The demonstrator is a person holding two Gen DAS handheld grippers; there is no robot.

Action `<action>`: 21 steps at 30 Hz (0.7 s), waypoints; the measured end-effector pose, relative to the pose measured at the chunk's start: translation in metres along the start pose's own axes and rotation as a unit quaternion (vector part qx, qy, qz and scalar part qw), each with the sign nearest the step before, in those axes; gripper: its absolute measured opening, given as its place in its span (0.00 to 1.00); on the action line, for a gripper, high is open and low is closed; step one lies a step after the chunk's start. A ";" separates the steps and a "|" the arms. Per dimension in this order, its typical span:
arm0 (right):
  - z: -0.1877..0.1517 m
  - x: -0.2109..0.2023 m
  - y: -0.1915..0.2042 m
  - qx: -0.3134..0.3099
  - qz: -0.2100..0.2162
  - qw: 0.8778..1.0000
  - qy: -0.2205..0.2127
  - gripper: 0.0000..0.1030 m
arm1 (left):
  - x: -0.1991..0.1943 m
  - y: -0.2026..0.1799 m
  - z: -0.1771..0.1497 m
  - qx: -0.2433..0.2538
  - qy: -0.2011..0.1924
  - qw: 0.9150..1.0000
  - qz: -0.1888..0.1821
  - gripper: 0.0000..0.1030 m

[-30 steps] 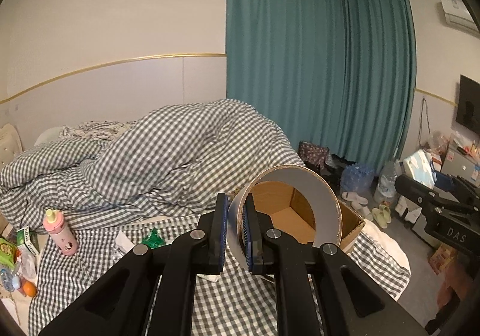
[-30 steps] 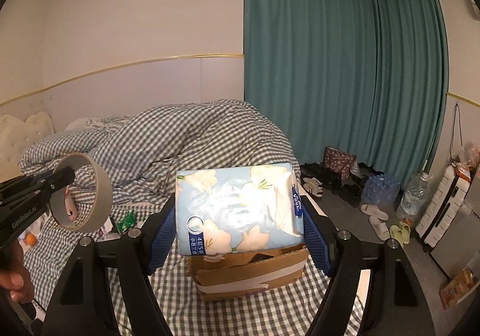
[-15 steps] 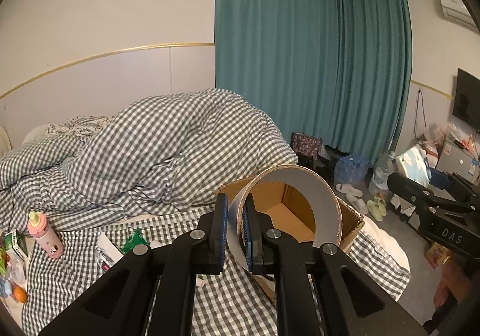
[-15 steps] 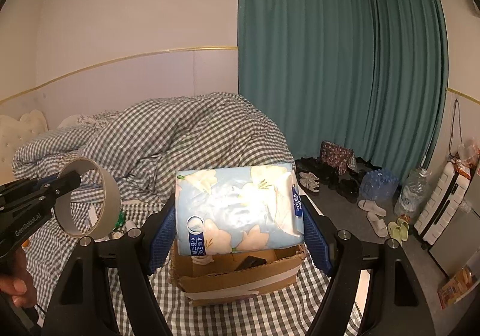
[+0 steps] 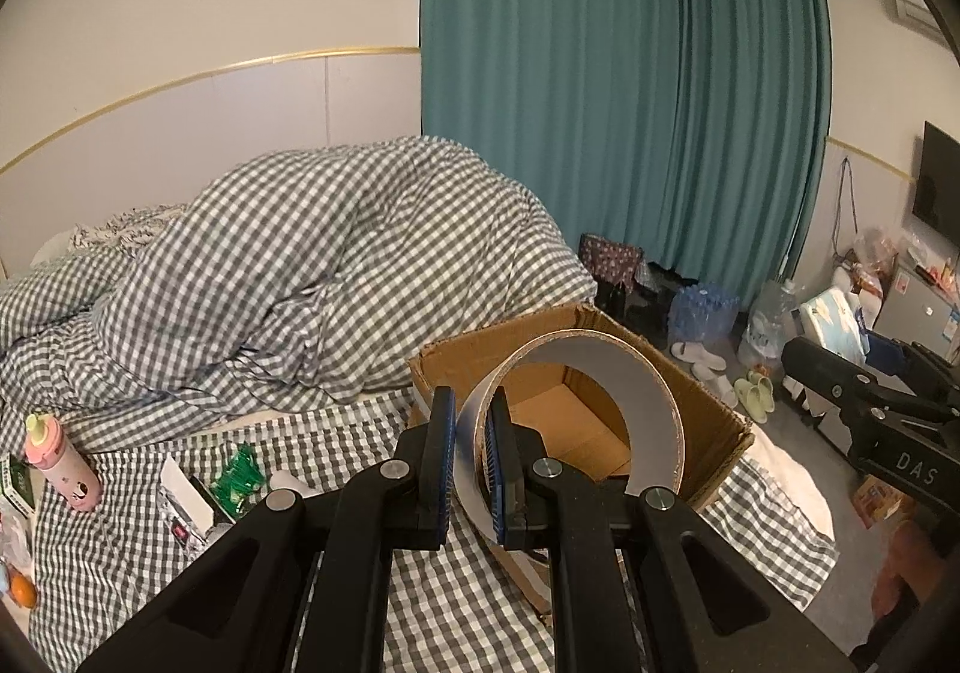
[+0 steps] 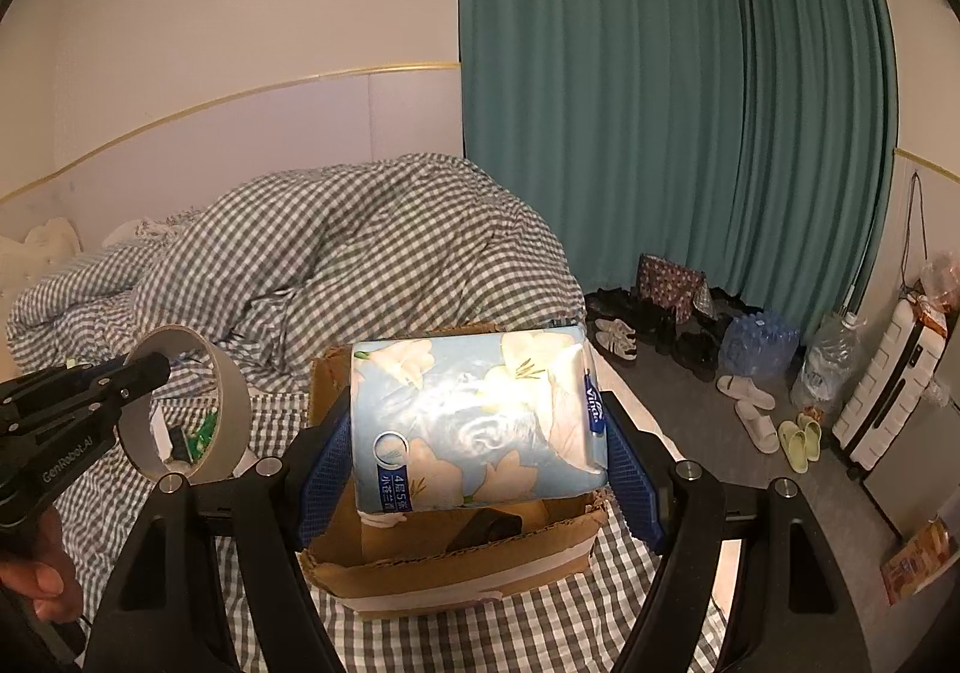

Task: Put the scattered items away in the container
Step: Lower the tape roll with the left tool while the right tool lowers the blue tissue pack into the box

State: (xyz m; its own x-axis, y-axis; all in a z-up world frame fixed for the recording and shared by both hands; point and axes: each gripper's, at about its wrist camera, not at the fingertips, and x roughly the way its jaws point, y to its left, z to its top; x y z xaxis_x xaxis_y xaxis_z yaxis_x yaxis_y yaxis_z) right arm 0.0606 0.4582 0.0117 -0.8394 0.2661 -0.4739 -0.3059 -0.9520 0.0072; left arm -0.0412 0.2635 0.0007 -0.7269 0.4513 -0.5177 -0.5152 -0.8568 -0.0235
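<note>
Cardboard box (image 5: 708, 409) looms nearer than before — left gripper (image 5: 469, 454) pinches tape roll (image 5: 600, 367), right gripper (image 6: 474, 463) clamps tissue pack (image 6: 474, 421).

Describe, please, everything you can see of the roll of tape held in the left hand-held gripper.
The roll of tape is a wide ring with a pale grey inner face, a thin brownish cardboard edge and a tan outer face. The left hand-held gripper pinches its wall, one blue-padded finger inside the ring and one outside. It is held on edge in the air, not resting on anything. In the left wrist view the open cardboard box shows through its hole; in the right wrist view the roll hangs left of the box.
</note>
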 end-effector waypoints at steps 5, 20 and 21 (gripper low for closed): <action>-0.004 0.020 -0.002 0.000 0.002 1.000 0.014 0.73 | 0.022 -0.002 -0.003 0.003 0.015 1.000 0.002 0.10; -0.021 0.087 -0.019 0.007 0.001 0.998 0.060 0.73 | 0.086 -0.015 -0.014 0.014 0.055 0.998 -0.011 0.10; -0.022 0.091 -0.020 0.009 0.002 0.998 0.063 0.73 | 0.090 -0.016 -0.014 0.014 0.056 0.998 -0.013 0.10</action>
State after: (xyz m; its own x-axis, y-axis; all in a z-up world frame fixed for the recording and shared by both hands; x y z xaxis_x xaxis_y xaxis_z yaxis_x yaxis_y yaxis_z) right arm 0.0004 0.4984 -0.0513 -0.7777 0.2408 -0.5807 -0.3117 -0.9499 0.0235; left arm -0.0920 0.3141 -0.0572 -0.6589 0.4404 -0.6099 -0.5467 -0.8372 -0.0139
